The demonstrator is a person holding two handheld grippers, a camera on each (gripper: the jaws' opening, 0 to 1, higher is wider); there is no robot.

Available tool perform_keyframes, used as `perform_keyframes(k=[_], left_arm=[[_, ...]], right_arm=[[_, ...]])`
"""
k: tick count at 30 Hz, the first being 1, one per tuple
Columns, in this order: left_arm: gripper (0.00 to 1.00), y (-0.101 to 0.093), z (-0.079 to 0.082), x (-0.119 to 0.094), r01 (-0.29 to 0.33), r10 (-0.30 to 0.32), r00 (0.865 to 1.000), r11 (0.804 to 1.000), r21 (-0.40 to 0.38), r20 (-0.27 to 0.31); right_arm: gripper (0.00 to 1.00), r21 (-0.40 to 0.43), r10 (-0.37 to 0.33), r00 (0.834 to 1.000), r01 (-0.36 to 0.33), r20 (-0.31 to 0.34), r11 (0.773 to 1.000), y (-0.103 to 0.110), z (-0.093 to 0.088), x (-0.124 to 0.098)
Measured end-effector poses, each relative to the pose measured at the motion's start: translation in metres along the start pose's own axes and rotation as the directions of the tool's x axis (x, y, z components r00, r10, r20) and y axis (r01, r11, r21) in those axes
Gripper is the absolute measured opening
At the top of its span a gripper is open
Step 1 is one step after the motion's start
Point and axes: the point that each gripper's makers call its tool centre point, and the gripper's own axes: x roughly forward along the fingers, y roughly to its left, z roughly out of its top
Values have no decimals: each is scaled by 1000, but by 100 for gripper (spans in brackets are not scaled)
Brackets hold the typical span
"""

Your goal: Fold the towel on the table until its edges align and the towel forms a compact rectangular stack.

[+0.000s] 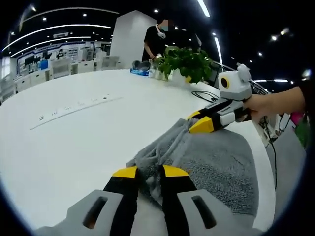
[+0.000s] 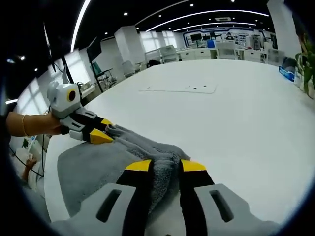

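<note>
A grey towel (image 1: 216, 162) lies on the white table (image 1: 83, 137) close to its edge, with one long side gathered into a raised ridge. My left gripper (image 1: 150, 172) is shut on the near end of that ridge, and cloth bunches between its yellow tips. At the far end, my right gripper (image 1: 198, 121), held by a hand (image 1: 266, 105), pinches the towel's other corner. In the right gripper view the towel (image 2: 88, 167) spreads to the left; my right gripper (image 2: 166, 166) is shut on a fold, and the left gripper (image 2: 101, 130) holds the opposite corner.
A potted plant (image 1: 187, 63), a blue box (image 1: 140, 72) and small bottles stand at the table's far side, where a person (image 1: 156, 42) stands. Black cables (image 1: 204, 94) trail near the table edge. A flush panel (image 2: 179, 89) sits mid-table.
</note>
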Motion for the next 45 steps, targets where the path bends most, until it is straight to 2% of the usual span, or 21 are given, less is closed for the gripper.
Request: perform_keyframes(k=[5,12,14,16,20,22,24,27,29,31,33,35,40,45], left_arm=[[17,7,7,8,-16,16,1000,999,28,-2],[15,4,9,9,-13,14,1000,997,78,-16],[15,5,9,9,-23,25,999,997,68,-21],[16,6,9,7,-50,51,997,999,19,-51],[21,6,13,5,-78,81,994,996,38,-70],[24,8,15,0,-96,99,993,994,42,-70],[26,9,18,-6,-110,112,992,993,39,-65],[27,9,32,-16,-122,123,992,992,25,-22],[31,7,39,-21,-128,128,992,991,30,-4],[39,3,47,-25,-119,119,993,993,19,17],[44,-2,52,-32,-112,112,993,994,18,28],[47,-7,58,-40,-108,105,993,993,53,47],[64,-13,61,-64,-130,125,991,985,114,46],[72,-22,63,-80,-141,134,988,985,97,72]], right_arm=[[19,-9,-25,1000,26,13,1000,-6,5,4],[21,25,-51,999,50,14,998,-10,5,3],[21,33,-66,998,66,3,997,-10,5,3],[22,27,-93,996,94,-13,995,-10,7,1],[22,17,-119,993,119,-17,993,-8,11,0],[23,18,-120,993,120,1,993,-8,14,-2],[26,4,-103,993,103,50,995,-4,22,-6],[33,6,-99,992,99,75,995,0,30,-15],[35,-17,-96,992,98,88,995,4,35,-20],[34,-45,-81,989,87,124,995,10,44,-26],[35,-37,-79,990,84,119,996,13,44,-33],[40,-38,-69,990,74,119,997,18,44,-38],[52,-51,-68,990,75,119,996,27,41,-53],[60,-49,-59,989,66,137,997,42,40,-73]])
